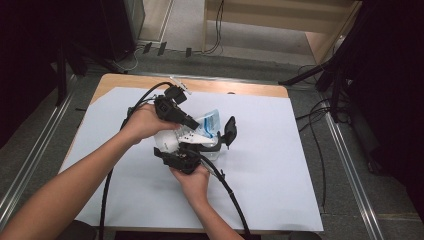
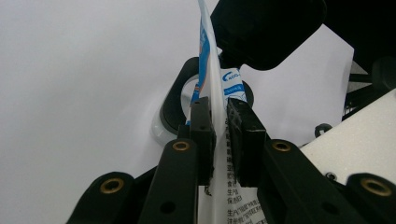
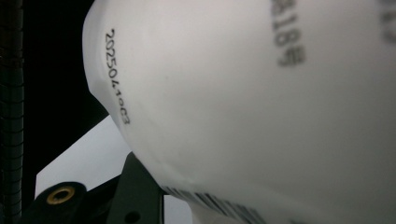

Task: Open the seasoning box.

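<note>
A soft white pouch with blue print [image 1: 207, 122] hangs between both hands above the white sheet [image 1: 270, 170]. My left gripper [image 1: 196, 125] comes in from the upper left. In the left gripper view it [image 2: 223, 135] is shut on the pouch's thin edge [image 2: 210, 60], with both pads pressed flat against it. My right gripper [image 1: 217, 140] reaches up from below, its jaws spread around the pouch's bulging body. The pouch [image 3: 257, 116] lies right against the right gripper view's lens, with a printed date and a barcode on it, and one finger [image 3: 135, 196] shows beneath it.
The white sheet covers a wooden table [image 1: 240, 89]. A round black-rimmed thing [image 2: 172, 105] lies under the pouch. Cables [image 1: 235, 200] trail from both grippers toward the near edge. Dark stands and floor cables [image 1: 310, 120] surround the table.
</note>
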Motion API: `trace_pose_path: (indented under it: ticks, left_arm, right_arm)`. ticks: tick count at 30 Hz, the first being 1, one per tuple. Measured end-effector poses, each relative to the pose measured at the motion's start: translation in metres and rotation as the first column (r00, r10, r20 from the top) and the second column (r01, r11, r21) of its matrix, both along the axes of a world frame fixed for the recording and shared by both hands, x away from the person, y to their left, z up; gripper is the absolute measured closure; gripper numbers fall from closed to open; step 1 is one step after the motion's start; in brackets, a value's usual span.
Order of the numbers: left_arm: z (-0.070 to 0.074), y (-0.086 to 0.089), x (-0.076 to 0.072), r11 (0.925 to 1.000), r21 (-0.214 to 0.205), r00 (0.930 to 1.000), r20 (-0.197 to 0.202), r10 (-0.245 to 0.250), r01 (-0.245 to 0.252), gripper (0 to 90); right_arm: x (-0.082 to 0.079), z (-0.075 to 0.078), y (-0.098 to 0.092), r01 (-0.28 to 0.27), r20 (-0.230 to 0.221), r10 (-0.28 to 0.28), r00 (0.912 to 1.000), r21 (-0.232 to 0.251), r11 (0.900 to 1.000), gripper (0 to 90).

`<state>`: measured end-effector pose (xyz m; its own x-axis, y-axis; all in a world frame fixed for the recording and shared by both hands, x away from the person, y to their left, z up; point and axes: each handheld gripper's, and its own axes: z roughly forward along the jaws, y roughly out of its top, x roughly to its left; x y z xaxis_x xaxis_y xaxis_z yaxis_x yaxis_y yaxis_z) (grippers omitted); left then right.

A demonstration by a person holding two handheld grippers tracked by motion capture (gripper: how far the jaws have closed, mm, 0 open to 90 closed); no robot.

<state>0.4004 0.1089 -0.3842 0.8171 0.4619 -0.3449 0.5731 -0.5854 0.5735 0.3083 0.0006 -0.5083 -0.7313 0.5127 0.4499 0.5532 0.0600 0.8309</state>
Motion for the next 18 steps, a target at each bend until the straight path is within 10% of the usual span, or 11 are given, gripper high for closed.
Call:
trace_pose_path:
  ticks: [18]
  left_arm:
    - [0.001, 0.009, -0.004, 0.9999, 0.007, 1.0000, -0.005, -0.007, 0.007, 82.7]
  right_arm:
    - [-0.003, 0.000, 0.000, -0.007, 0.004, 0.007, 1.0000, 0.011, 0.9999, 63.5]
